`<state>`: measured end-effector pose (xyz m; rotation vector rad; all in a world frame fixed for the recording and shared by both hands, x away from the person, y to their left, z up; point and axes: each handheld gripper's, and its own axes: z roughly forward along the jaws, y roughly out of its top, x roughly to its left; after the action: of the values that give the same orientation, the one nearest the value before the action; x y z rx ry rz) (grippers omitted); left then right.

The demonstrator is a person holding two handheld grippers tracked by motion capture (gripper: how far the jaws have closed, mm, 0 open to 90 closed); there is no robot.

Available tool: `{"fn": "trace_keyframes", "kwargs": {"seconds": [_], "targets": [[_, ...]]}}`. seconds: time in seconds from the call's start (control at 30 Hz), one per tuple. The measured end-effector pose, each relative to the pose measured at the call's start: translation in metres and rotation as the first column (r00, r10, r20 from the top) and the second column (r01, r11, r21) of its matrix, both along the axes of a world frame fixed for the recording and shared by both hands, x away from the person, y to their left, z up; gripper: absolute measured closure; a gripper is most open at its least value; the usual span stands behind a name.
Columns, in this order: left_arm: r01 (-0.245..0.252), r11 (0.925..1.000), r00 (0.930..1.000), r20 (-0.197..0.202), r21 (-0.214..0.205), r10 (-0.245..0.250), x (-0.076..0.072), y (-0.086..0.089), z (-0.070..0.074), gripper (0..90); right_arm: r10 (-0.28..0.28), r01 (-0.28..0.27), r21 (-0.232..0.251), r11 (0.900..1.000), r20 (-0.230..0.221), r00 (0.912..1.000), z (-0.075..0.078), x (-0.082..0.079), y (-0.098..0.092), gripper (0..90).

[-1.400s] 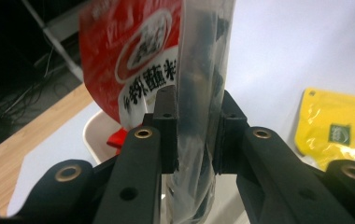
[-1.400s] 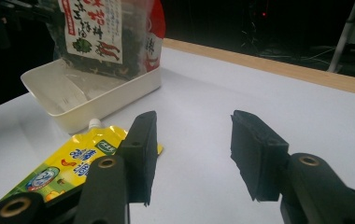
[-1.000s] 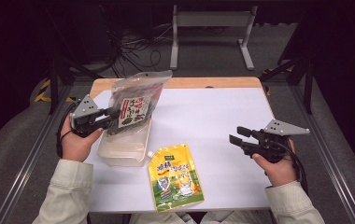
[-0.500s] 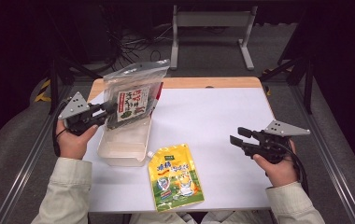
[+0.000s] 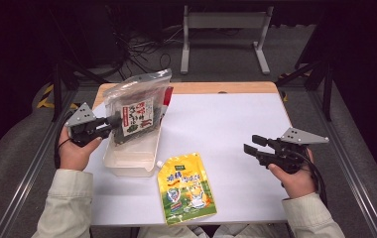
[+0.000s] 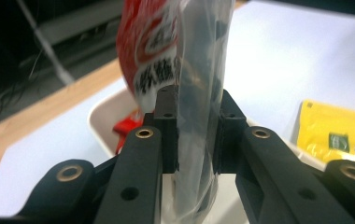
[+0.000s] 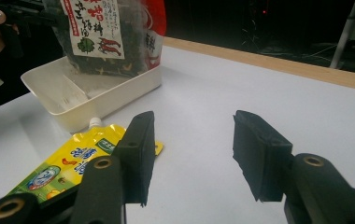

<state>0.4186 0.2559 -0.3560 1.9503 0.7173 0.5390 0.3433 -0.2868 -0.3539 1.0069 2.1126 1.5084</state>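
Observation:
My left gripper is shut on the lower edge of a clear bag of dark dried food with a white label. The bag hangs nearly upright above a white tray at the table's left. In the left gripper view the bag is pinched between both pads. A red packet rises just behind it, outside the jaws. A yellow spouted pouch lies flat near the front edge. My right gripper hovers open at the right, nothing between its jaws.
The white tabletop has a wooden strip along its far edge. Beyond it stand a grey metal frame and loose cables on the dark floor. The tray sits close to the pouch's spout.
The left gripper has raised the clear bag off the tray and tipped it more upright, and the hand has shifted slightly to the left. The right gripper has stayed put.

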Motion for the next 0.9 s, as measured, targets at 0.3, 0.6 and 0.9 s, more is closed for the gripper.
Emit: {"fn": "trace_keyframes", "kwargs": {"seconds": [0.3,0.6,0.9], "targets": [[-0.025,0.9965,0.9955,-0.089,0.08,0.032,-0.004,-0.003,0.003,76.0,0.007,-0.007,0.0,1.0,-0.006,1.0,-0.001,0.002,0.004,48.5],[-0.052,0.9982,0.9924,-0.113,-0.028,0.049,-0.004,0.004,-0.006,47.6,0.007,-0.007,0.005,1.0,-0.004,1.0,-0.001,0.003,0.002,48.3],[-0.083,0.9947,0.9923,-0.097,-0.06,0.077,-0.021,0.008,-0.002,26.3,0.011,-0.011,0.004,0.9999,-0.004,0.9999,0.0,0.003,0.003,47.8]]}}
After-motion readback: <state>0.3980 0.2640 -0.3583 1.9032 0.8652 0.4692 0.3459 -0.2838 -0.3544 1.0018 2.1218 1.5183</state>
